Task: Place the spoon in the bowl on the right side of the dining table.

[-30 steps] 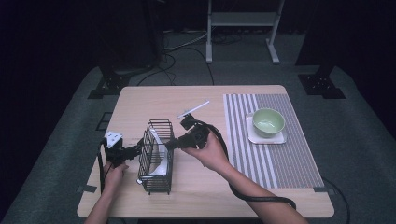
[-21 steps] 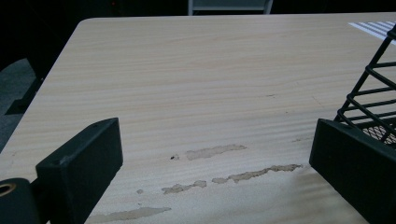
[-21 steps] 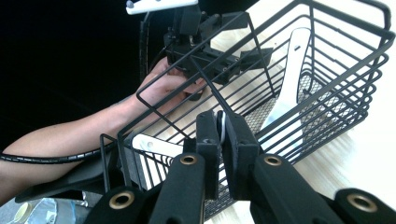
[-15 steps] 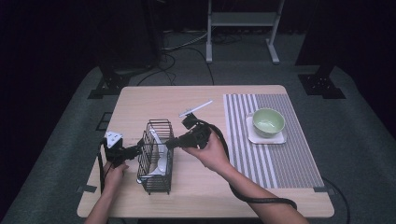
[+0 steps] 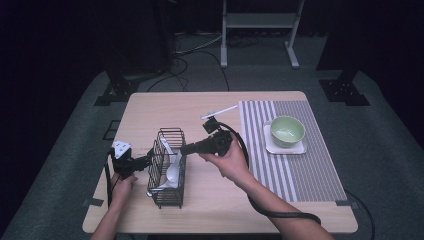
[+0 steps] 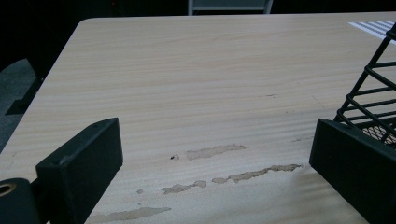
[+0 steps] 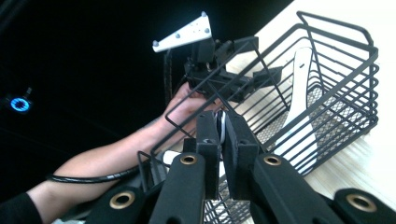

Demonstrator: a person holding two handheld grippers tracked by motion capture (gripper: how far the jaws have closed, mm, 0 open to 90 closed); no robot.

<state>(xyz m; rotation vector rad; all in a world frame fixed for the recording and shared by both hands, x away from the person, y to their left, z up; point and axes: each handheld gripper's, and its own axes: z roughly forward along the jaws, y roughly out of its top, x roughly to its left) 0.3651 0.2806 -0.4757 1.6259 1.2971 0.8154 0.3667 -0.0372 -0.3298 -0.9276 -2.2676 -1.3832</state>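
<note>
A black wire basket [image 5: 169, 196] stands on the wooden table [image 5: 165, 107] at the front left, with a white spoon [image 5: 173, 167] lying in it. My right gripper [image 5: 183, 148] reaches in over the basket's top from the right. In the right gripper view its jaws [image 7: 219, 122] are shut on the thin handle of a white utensil [image 7: 221, 132], next to a broad white spoon [image 7: 299, 116] inside the basket [image 7: 327, 25]. My left gripper [image 5: 149, 158] sits at the basket's left side. Its jaws [image 6: 210, 149] stand wide open, the right one against the basket's corner [image 6: 373, 88].
A white stick [image 5: 219, 111] lies on the table behind the basket. To the right, a green bowl [image 5: 287, 130] sits on a white square plate [image 5: 295, 148] on a striped placemat [image 5: 310, 175]. Cables trail from both grippers.
The right gripper has crept slightly left over the basket. The left gripper has stayed where it was.
</note>
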